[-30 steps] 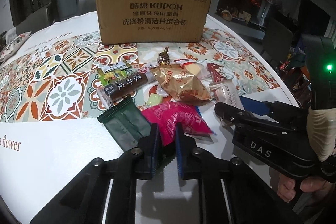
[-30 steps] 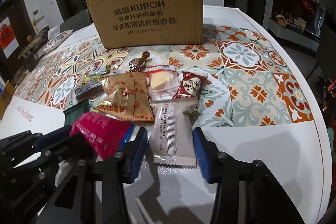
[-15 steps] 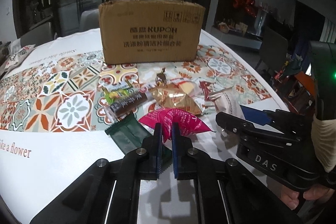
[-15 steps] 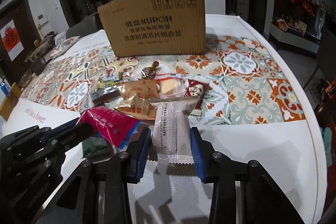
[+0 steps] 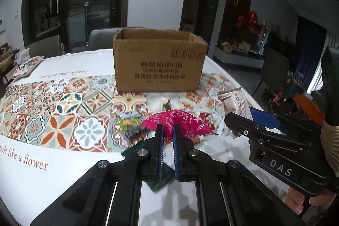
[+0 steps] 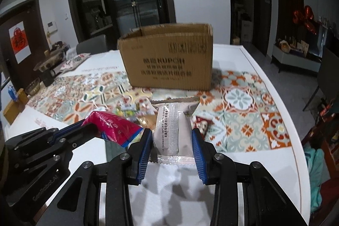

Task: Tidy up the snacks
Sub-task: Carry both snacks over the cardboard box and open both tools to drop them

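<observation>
Here the left gripper has its jaws pinched narrow on a crumpled pink snack packet, lifted clear of the desk. The right gripper clamps a pale grey snack packet between its jaws, also raised. Beyond both jaws stands an open cardboard box; loose snacks lie between the box and the jaws.

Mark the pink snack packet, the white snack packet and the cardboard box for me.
pink snack packet [image 5: 182, 122], left wrist view, upper face above the fingers
white snack packet [image 6: 172, 130], right wrist view, centre seam
cardboard box [image 6: 169, 60], right wrist view, printed front
</observation>
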Demonstrator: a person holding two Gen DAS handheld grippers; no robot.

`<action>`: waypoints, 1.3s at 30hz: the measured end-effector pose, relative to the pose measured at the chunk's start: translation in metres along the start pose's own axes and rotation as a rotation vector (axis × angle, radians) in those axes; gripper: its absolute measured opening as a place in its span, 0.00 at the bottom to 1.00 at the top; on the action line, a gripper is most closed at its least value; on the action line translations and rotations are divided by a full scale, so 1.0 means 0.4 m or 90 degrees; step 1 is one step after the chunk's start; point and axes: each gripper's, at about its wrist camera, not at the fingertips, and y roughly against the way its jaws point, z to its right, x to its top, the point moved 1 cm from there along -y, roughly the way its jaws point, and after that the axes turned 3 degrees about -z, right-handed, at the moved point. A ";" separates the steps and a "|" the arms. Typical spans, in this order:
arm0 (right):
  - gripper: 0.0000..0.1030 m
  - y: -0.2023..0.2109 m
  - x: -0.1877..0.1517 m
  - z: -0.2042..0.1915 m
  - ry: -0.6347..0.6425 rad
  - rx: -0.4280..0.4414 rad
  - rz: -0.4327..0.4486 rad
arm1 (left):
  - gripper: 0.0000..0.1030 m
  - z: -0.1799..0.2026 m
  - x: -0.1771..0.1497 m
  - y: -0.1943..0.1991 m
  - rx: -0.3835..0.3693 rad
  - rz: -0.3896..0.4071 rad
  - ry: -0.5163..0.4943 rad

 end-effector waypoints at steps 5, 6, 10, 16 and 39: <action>0.38 0.027 0.051 -0.015 0.013 0.007 0.027 | 0.09 -0.002 0.049 0.023 0.015 0.033 -0.018; 0.38 0.032 0.060 -0.016 0.013 0.010 0.033 | 0.09 -0.002 0.058 0.026 0.016 0.039 -0.023; 0.38 0.039 0.100 -0.020 0.019 0.010 0.056 | 0.09 -0.005 0.108 0.038 0.023 0.068 -0.037; 0.38 0.006 0.171 -0.016 0.033 0.011 0.053 | 0.09 -0.020 0.188 0.023 0.016 0.083 -0.038; 0.38 -0.151 0.476 0.045 0.014 0.027 0.010 | 0.09 -0.087 0.477 -0.137 0.048 0.067 -0.050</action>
